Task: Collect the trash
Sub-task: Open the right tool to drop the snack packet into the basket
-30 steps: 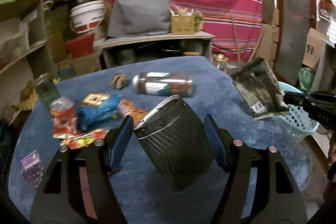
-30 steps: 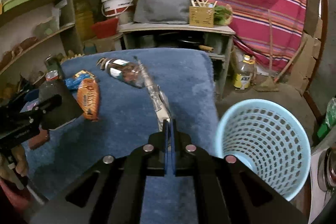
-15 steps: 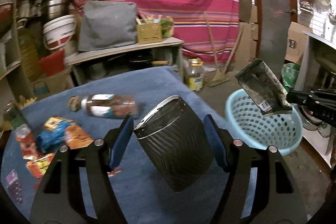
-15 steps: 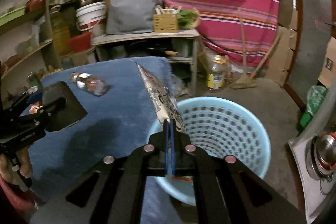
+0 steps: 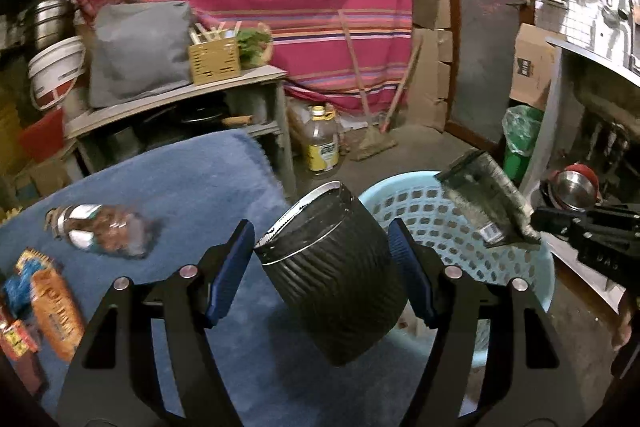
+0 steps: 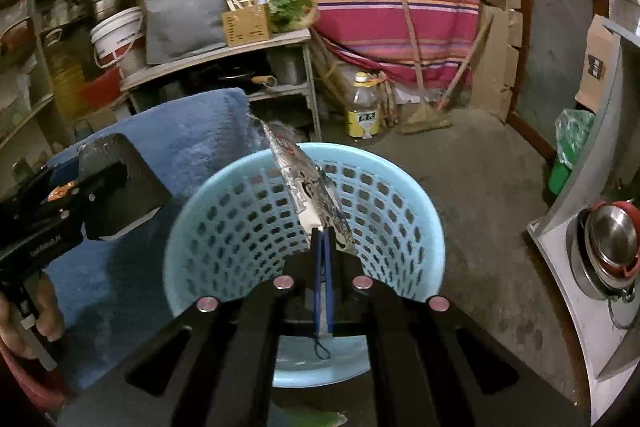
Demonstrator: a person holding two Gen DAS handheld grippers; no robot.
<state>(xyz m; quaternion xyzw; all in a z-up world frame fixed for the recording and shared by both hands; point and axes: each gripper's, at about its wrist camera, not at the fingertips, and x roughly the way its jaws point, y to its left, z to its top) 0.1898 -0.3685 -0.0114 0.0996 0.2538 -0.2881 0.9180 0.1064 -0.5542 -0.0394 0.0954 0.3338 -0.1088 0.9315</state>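
My left gripper (image 5: 320, 239) is shut on a black ribbed cup (image 5: 332, 275), tilted, hanging over the table's right edge beside the light blue basket (image 5: 440, 211). My right gripper (image 6: 322, 239) is shut on a flat silver wrapper (image 6: 304, 179), held above the basket's (image 6: 400, 187) open mouth. In the left wrist view the wrapper (image 5: 484, 203) stands over the basket's far rim, with the right gripper (image 5: 580, 227) behind it. The right wrist view shows the cup (image 6: 120, 187) at the left in the left gripper (image 6: 60, 211), a hand below it.
The blue-covered table (image 5: 200, 187) carries a lying bottle (image 5: 100, 231) and snack wrappers (image 5: 52, 307) at its left. On the floor stand a yellow oil bottle (image 5: 320, 143), a broom (image 5: 376, 143) and a green bag (image 5: 520, 131). A metal pot (image 6: 612, 239) sits at the right.
Both grippers have swung right, away from the table's litter toward the basket. The wrapper has come from over the table to above the basket; the cup has reached the table's edge.
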